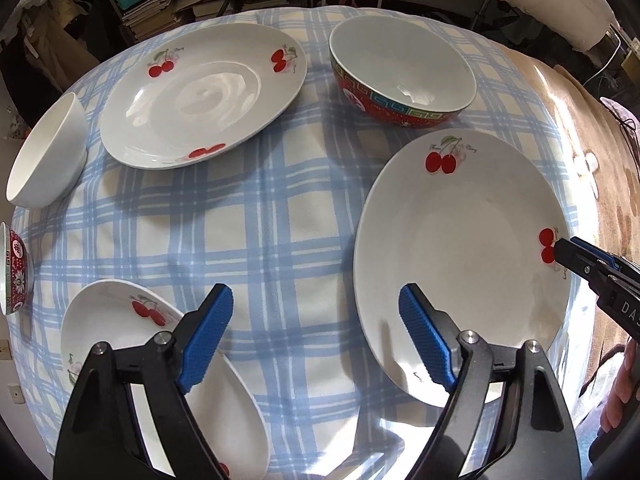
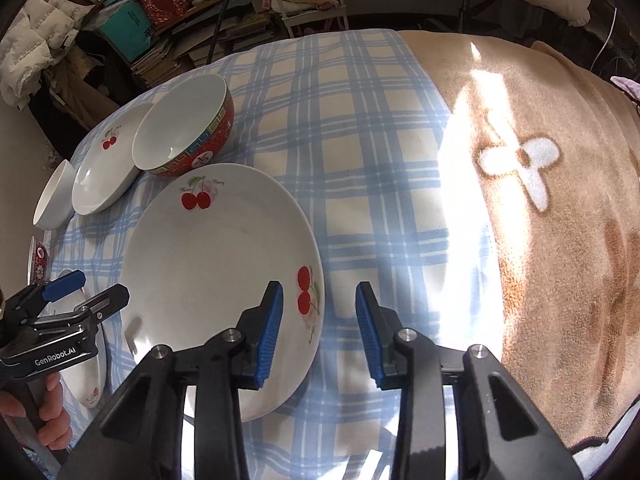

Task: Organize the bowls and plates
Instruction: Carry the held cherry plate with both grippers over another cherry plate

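Right claw (image 2: 319, 334) straddles cherry plate (image 2: 208, 280) rim; red bowl (image 2: 188, 136) beyond.

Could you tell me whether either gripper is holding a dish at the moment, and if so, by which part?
Nothing is held. The left gripper is open over the cloth; the right gripper straddles the plate rim, pads apart.

Two black plastic grippers, left gripper (image 1: 316, 336) and right gripper (image 2: 319, 332), blue ribbed pads (image 1: 208, 340), silver screws at the pivots. White "GenRobot.AI" lettering on the left body, around 8 o'clock in the right wrist view.
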Motion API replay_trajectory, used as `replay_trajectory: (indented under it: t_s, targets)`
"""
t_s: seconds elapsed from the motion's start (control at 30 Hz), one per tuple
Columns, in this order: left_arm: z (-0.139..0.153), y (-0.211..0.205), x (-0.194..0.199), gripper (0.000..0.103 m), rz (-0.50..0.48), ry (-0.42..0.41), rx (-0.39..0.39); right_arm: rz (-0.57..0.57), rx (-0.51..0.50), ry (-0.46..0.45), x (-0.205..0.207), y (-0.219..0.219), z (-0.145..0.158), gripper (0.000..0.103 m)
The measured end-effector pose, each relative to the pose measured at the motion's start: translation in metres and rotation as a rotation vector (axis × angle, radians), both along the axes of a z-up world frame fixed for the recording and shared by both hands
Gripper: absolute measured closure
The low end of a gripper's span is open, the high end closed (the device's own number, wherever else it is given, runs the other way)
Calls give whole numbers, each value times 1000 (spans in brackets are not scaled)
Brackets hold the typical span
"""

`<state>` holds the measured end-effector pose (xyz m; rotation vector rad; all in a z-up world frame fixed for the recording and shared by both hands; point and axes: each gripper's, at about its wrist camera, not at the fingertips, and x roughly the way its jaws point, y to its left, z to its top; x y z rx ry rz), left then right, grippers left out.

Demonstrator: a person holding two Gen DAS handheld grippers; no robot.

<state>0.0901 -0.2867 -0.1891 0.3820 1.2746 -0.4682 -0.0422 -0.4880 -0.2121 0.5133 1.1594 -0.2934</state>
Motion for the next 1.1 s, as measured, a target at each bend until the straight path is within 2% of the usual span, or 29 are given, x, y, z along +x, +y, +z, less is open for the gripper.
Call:
replay_trajectory:
  t_s: [0.07, 0.1, 0.17, 0.23, 0.3, 0.37, 0.47, 0.77, 1.1]
  targets:
    - [-5, -2, 1, 27, -1, 13, -3, 1, 5, 6, 1, -1, -4, 71]
    - [-7, -4, 1, 33, -3, 21, -5, 2, 5, 8, 2, 0, -5, 72]
    - [-12, -6, 2, 39, -2, 45, -14, 0, 5, 10, 2, -1, -8, 75]
    - [-16, -8, 2, 50, -1, 60, -23, -1, 14, 11, 3, -1, -9, 79]
    - [-17, -9, 2, 56, -1, 64, -51, -1, 30, -1, 3, -2, -10, 84]
    - [-15, -9, 2, 67, 1, 61, -76, 6, 35, -8, 5, -1, -10, 87]
    - [-13, -13, 3, 89, -12, 90, -119, 16, 33, -12, 7, 2, -10, 93]
    - [-8, -23, 0, 89, -36, 87, -70, -1, 43, -20, 6, 1, -12, 92]
    - [-4, -10, 1, 88, -30, 112, -72, 10, 29, -42, 5, 10, 0, 92]
